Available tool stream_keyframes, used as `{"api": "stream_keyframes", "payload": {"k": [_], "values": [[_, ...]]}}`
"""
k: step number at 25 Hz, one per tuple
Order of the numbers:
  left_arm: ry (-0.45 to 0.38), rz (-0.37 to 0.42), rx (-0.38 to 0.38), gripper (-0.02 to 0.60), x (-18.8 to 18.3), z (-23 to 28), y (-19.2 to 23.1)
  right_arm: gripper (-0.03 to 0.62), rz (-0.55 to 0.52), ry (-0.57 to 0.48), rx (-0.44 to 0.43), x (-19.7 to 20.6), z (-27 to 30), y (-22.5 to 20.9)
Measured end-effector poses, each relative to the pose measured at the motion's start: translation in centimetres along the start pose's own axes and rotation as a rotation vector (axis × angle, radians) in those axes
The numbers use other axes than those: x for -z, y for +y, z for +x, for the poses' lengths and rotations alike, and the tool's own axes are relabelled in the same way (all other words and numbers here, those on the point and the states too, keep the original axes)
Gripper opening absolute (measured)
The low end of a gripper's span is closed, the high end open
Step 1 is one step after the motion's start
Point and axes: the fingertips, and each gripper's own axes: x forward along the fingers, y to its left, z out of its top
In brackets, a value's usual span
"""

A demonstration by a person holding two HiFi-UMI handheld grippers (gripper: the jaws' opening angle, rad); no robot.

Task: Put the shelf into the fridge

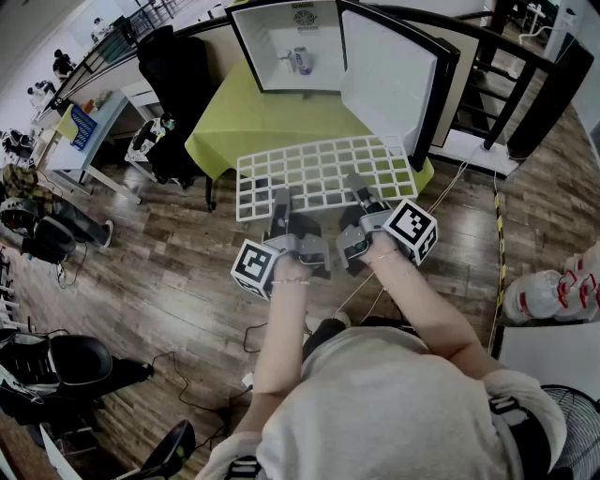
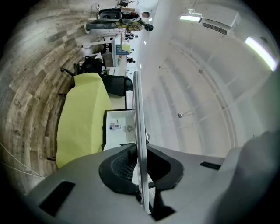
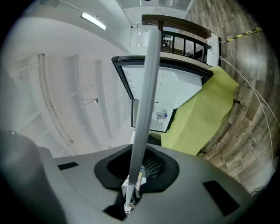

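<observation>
White wire, a rectangular grid shelf [image 1: 323, 173], level and in the air in both grippers. Clamped by the grey left gripper [image 1: 280, 204] on the near long edge, left of the middle. Clamped by the grey right gripper [image 1: 360, 194] on that same edge, right of the middle.

In the left gripper view, shelf [image 2: 139, 131] edge-on as a thin pale bar, pinched tight between the two dark pads of the left gripper [image 2: 141, 175]. Much the same in the right gripper view: shelf [image 3: 146, 96] running up and away from the right gripper [image 3: 136, 173], jaws closed hard on its rim, nothing else between them.

Hangs over the near edge of a lime-green tablecloth [image 1: 244, 122] and partly over the brown wood-plank floor [image 1: 159, 253]. Not yet inside the small white fridge [image 1: 272, 28]; short of its opening.

Beyond the shelf, fridge on the green cloth, with its black-rimmed door [image 1: 389, 80] swung wide open to the right. Inside the cabinet, a small can-like item [image 1: 301, 61], too small to read. Left of the table, a black office chair [image 1: 173, 75]. Far right, a dark railing [image 1: 487, 75].
</observation>
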Motion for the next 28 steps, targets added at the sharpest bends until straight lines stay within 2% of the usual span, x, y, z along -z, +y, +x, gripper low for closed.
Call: {"api": "stream_keyframes", "payload": {"k": [10, 16, 23, 28], "values": [[0.002, -0.032, -0.008, 0.035, -0.3, 0.4, 1.3, 0.052, -0.031, 0.017, 0.033, 0.3, 0.8, -0.9], [0.023, -0.033, -0.009, 0.035, 0.2, 1.3, 2.0, 0.057, -0.035, -0.031, 0.043, -0.6, 1.2, -1.7], [0.044, -0.044, -0.014, 0.035, -1.8, 1.8, 2.3, 0.061, -0.069, -0.046, 0.049, 0.9, 2.4, -1.4], [0.072, -0.018, 0.004, 0.035, -2.7, 2.4, 1.6, 0.063, -0.099, -0.051, 0.051, 1.5, 3.0, -1.0]]}}
